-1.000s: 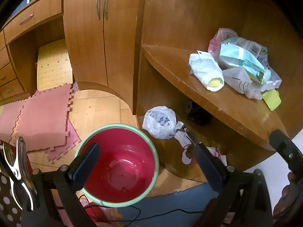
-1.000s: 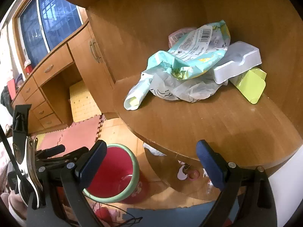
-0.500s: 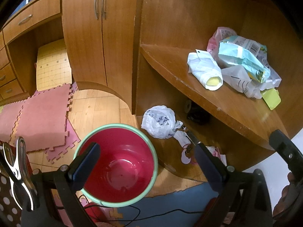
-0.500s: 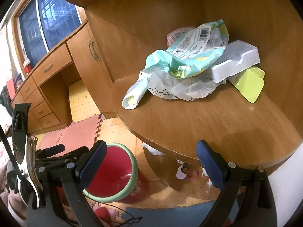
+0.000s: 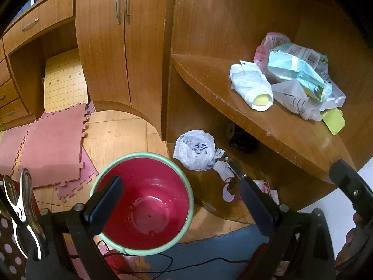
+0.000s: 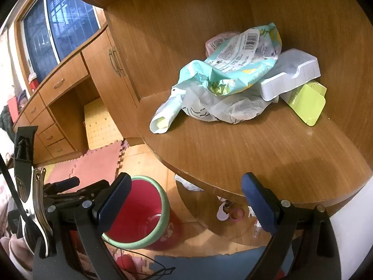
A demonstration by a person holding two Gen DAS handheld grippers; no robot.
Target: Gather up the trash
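Observation:
A pile of trash lies on the round wooden shelf (image 6: 233, 154): a teal and white wrapper (image 6: 235, 67), a clear plastic bag (image 6: 223, 109), a white rolled wrapper (image 6: 166, 114), a white plastic tray (image 6: 291, 77) and a yellow-green card box (image 6: 307, 105). The same pile shows in the left wrist view (image 5: 291, 79). A red bin with a green rim (image 5: 144, 207) stands on the floor below. A crumpled white bag (image 5: 195, 150) lies on the lower shelf. My left gripper (image 5: 179, 203) is open and empty above the bin. My right gripper (image 6: 186, 198) is open and empty before the shelf edge.
Wooden cabinets and drawers (image 5: 102, 46) stand to the left. Pink foam mats (image 5: 51, 144) cover part of the floor. A black object (image 5: 242, 137) and small scraps (image 5: 229, 186) lie on the lower shelf. A cable (image 5: 186, 263) runs over a blue mat.
Both views have shifted only slightly. The right gripper has drifted a little so the trash pile sits slightly left and lower. Both grippers stay open.

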